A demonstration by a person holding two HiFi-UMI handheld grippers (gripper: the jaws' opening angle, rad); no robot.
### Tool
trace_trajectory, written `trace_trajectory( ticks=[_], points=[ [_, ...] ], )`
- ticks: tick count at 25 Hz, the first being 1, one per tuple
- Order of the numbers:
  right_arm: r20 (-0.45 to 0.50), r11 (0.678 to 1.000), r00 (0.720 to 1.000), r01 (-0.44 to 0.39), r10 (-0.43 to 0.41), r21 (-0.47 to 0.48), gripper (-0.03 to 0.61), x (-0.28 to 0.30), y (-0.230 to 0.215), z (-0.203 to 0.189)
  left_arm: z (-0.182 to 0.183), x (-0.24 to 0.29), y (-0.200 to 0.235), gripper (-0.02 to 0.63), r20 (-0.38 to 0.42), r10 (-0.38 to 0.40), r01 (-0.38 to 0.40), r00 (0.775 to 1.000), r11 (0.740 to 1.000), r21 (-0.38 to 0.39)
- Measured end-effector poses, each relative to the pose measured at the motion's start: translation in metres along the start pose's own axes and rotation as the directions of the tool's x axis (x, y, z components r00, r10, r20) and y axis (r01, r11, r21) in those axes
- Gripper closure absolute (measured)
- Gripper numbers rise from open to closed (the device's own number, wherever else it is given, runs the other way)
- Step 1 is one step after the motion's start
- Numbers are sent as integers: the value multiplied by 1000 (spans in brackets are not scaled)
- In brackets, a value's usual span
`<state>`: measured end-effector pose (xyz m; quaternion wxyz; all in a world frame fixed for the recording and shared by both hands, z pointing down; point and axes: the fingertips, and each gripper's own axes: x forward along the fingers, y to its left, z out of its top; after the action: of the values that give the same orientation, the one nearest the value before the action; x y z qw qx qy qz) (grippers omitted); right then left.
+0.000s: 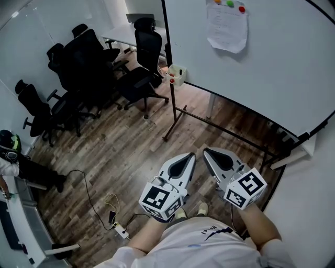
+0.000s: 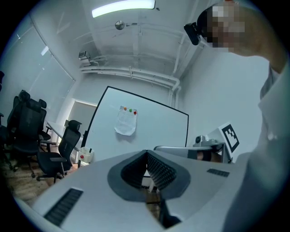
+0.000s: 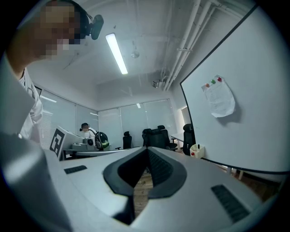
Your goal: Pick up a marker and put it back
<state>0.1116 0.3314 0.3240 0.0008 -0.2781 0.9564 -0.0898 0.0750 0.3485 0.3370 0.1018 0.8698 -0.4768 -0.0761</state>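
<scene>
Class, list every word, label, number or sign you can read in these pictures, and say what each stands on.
No text can be read.
Sheet of paper on the whiteboard: print too small to read.
Shirt: small dark mark, blurred.
Left cube and right cube: black-and-white square patterns, no letters.

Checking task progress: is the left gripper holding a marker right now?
No, the grey two-jaw left gripper has its black ribbed pads pressed together with nothing between.

The whiteboard [image 1: 272,78] is white, black-framed; its magnets [image 1: 229,3] are orange, green, red. The office chairs [image 1: 84,57] are black. The left gripper [image 1: 188,157] and right gripper [image 1: 209,153] are grey, with black-and-white markers.
</scene>
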Motion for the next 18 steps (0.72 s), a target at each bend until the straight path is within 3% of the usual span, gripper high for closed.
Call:
trace_trajectory(
  ticks=[18],
  points=[
    [9, 999, 1000, 17, -17, 28, 565, 47, 34, -9, 1, -44, 56, 603, 6, 18, -18, 1000, 1000, -21]
  ],
)
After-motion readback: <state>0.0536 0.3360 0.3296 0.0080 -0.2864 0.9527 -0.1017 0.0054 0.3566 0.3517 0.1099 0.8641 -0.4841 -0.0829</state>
